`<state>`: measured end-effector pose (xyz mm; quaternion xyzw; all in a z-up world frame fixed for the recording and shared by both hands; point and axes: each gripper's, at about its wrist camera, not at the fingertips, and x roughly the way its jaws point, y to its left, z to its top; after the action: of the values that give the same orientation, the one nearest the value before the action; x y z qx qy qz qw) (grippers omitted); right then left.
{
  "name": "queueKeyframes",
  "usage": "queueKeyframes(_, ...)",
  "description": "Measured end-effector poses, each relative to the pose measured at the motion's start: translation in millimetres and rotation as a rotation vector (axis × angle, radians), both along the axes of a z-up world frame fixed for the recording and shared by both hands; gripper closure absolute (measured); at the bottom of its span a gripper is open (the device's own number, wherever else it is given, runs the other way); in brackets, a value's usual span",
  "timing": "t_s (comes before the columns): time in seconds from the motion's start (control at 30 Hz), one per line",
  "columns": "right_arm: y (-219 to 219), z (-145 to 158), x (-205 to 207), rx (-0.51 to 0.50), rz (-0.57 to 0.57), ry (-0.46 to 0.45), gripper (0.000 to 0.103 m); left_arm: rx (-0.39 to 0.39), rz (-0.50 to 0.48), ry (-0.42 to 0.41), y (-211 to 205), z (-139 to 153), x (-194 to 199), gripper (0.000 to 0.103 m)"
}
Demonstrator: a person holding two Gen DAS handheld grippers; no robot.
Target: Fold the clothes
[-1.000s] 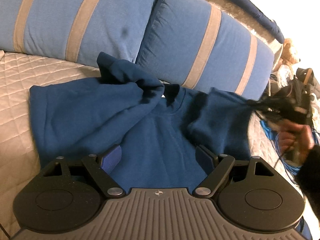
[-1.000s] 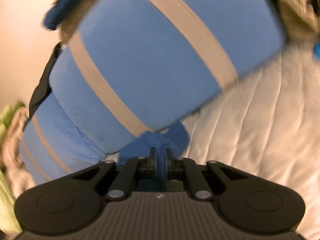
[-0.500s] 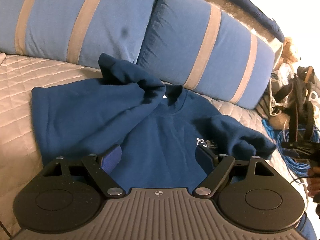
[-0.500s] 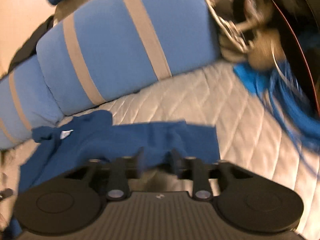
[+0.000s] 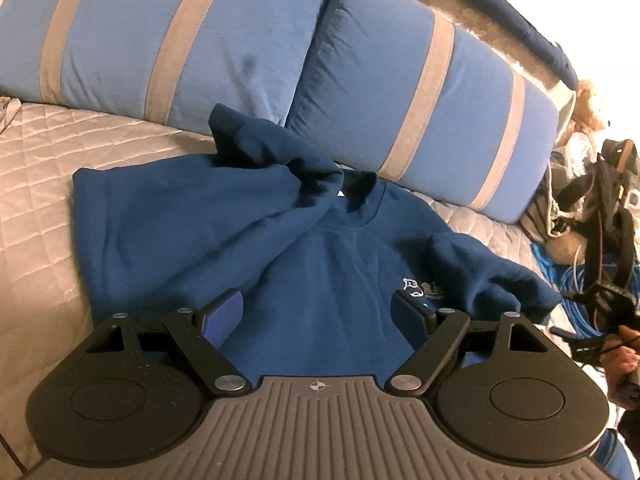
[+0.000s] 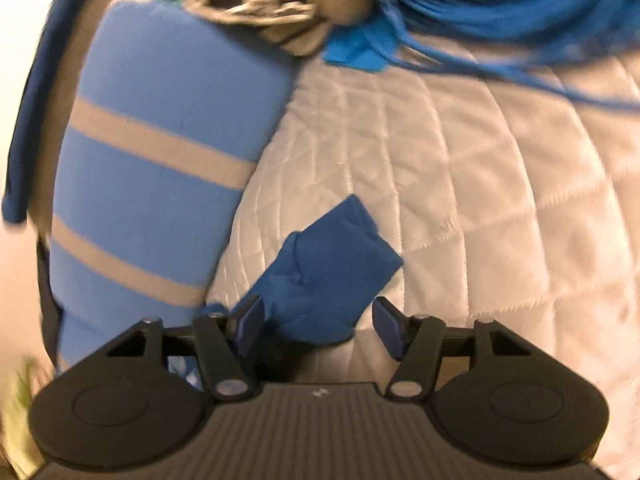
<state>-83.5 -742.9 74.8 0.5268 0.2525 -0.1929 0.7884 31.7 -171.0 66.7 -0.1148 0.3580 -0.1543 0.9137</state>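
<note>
Sweatshirt spreads whole under the spread-wide left hand-held gripper; released right hand-held gripper sees only its cuff.

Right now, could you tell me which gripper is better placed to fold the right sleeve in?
Right. The right gripper is open directly over the sleeve cuff, while the left gripper hovers open above the sweatshirt chest.

No legible text found. The sweatshirt bears a small white chest emblem, a cartoon figure beside lettering too small to read. No numbers or labels readable.
</note>
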Motion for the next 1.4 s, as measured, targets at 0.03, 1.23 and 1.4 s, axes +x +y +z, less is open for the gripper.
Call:
queueKeyframes(0.03, -1.9, -4.6, -0.7, 0.034, -0.024, -0.008, 0.039, -0.001, 0.000, -0.001, 0.2, 0.0, 0.0, 0.021)
queueKeyframes(1.23, -60.7, 1.8, -17.9, -0.139, -0.095, 0.093, 0.040, -0.003, 0.000, -0.022, -0.4, 1.3, -1.0, 0.021)
queueKeyframes(1.4, -58.6, -11.7, -13.5, -0.024, -0.094, 0.039, 0.039, -0.014, 0.001, -0.044, 0.2, 3.8, -2.2, 0.021)
